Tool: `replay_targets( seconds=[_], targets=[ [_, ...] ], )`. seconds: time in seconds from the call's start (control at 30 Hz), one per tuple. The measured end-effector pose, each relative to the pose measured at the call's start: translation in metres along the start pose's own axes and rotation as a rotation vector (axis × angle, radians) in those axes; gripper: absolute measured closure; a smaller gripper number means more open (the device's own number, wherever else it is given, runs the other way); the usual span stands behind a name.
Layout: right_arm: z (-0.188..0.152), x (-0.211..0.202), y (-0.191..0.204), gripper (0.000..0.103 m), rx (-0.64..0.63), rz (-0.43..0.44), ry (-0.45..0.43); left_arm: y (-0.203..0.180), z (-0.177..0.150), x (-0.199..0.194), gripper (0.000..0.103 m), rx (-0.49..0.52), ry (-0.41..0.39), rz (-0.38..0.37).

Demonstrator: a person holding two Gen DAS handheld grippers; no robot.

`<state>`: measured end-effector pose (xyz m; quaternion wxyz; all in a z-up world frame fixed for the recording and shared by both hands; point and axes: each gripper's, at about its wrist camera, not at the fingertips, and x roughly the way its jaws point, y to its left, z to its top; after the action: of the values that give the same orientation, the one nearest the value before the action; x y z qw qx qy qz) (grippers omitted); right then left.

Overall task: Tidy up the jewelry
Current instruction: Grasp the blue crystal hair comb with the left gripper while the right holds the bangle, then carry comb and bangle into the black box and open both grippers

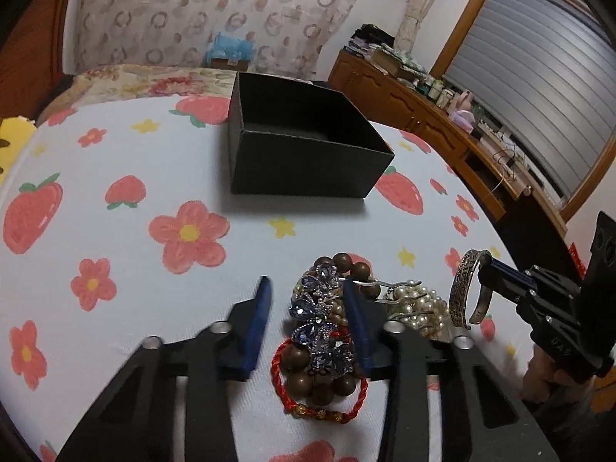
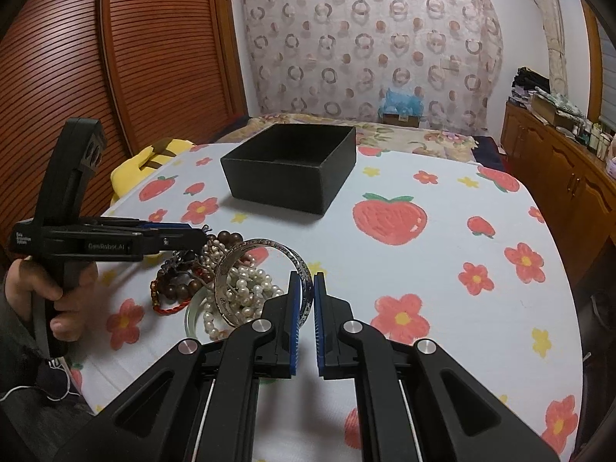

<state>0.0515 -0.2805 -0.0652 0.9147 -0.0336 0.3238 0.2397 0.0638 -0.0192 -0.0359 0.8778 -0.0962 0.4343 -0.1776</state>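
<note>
A heap of jewelry lies on the strawberry-print cloth [image 1: 115, 269]: a purple rhinestone hair clip [image 1: 315, 323], a wooden bead bracelet [image 1: 327, 381], a red cord bracelet [image 1: 277, 369] and a pearl necklace [image 1: 419, 308]. My left gripper [image 1: 307, 281] is low over the heap. Its jaws straddle the hair clip; the right pad is against it and the left pad stands apart. My right gripper [image 2: 307, 275] is shut on the rim of an engraved silver bangle [image 2: 231, 269], held tilted just above the pearls [image 2: 246, 285]. An open, empty black box [image 1: 300, 169] stands farther back on the cloth.
A wooden cabinet [image 1: 423, 115] crowded with small items runs along the right. A yellow cushion [image 2: 154, 158] lies past the table's left edge. A person's hand [image 2: 46, 288] grips the left tool's handle. A pale translucent bangle [image 2: 190, 315] lies under the pearls.
</note>
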Motion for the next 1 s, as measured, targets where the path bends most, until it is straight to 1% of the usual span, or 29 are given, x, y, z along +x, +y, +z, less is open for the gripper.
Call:
replay_targets(
  seconds=[0.33,0.37,0.4,0.5,0.6,0.7,0.87,0.97,1.0],
  targets=[
    [0.000,0.000,0.001,0.095,-0.004,0.002,0.003,0.002,0.008,0.018,0.073,-0.008,0.008,-0.008],
    [0.000,0.000,0.002,0.095,-0.005,0.003,0.003,0.006,0.000,0.006,0.081,-0.014,0.000,-0.020],
    [0.000,0.000,0.002,0.095,-0.006,0.003,0.002,0.006,0.001,0.006,0.081,-0.011,0.000,-0.020],
    [0.000,0.000,0.004,0.095,-0.010,-0.001,0.000,0.002,0.005,0.007,0.082,0.018,-0.012,0.020],
    [0.001,0.002,0.005,0.095,-0.015,-0.003,-0.006,-0.001,0.012,0.004,0.082,0.042,-0.046,0.061],
    [0.004,0.003,0.005,0.095,-0.022,-0.007,-0.013,0.001,0.012,-0.003,0.082,0.052,-0.083,0.065],
    [0.020,0.006,0.006,0.095,-0.049,-0.017,-0.035,0.004,0.030,-0.005,0.082,0.059,-0.117,0.086],
    [0.034,0.010,0.006,0.095,-0.066,-0.026,-0.053,0.005,0.045,-0.002,0.082,0.065,-0.134,0.102],
    [0.041,0.011,0.005,0.095,-0.071,-0.030,-0.058,0.004,0.046,-0.007,0.082,0.071,-0.143,0.107]
  ],
)
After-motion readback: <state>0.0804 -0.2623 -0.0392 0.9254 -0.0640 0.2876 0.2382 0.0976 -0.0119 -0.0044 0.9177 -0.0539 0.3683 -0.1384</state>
